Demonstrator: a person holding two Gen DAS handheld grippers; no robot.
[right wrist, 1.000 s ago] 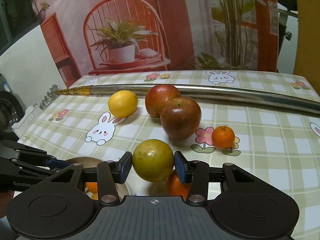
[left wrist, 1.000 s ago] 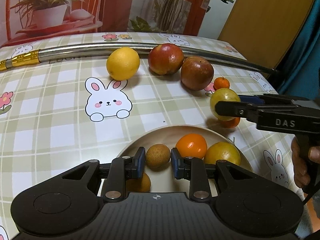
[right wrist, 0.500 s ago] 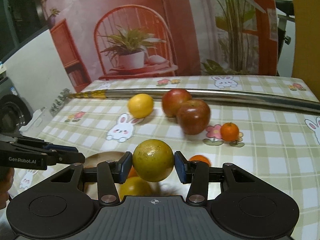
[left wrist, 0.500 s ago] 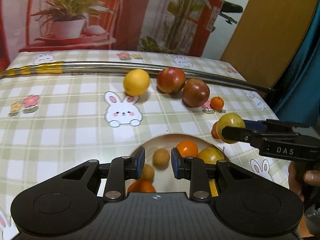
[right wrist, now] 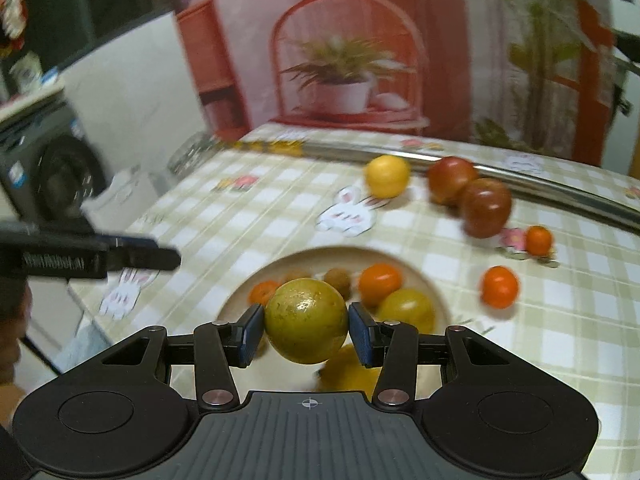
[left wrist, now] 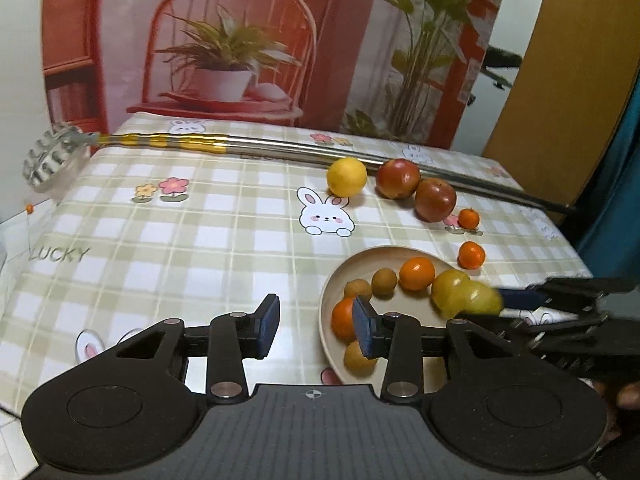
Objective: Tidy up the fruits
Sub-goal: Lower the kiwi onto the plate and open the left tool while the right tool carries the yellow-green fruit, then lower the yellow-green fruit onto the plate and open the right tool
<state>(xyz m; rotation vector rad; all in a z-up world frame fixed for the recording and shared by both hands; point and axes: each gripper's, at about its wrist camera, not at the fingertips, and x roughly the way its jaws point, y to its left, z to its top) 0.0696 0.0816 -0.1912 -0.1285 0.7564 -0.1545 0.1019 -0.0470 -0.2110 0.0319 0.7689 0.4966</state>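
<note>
Checked tablecloth [left wrist: 200, 240]; our right claw [right wrist: 306, 322] clamps lime [right wrist: 306, 320] above crowded plate [right wrist: 436, 284], left claw [left wrist: 316, 326] gapes empty; release may scatter fruit.

My left tool [left wrist: 314, 326] gapes empty above the worktop [left wrist: 200, 240], beside the plate [left wrist: 326, 312]. My right tool [left wrist: 560, 312] holds a yellow-green fruit [left wrist: 476, 300] over the plate's right side, against another one there.

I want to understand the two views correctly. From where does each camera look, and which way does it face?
Left wrist: on the open left gripper, facing across the table, the plate to its right.
Right wrist: on the right gripper, over the plate, holding a yellow-green fruit.
Shared: plate, lemon, two apples.
</note>
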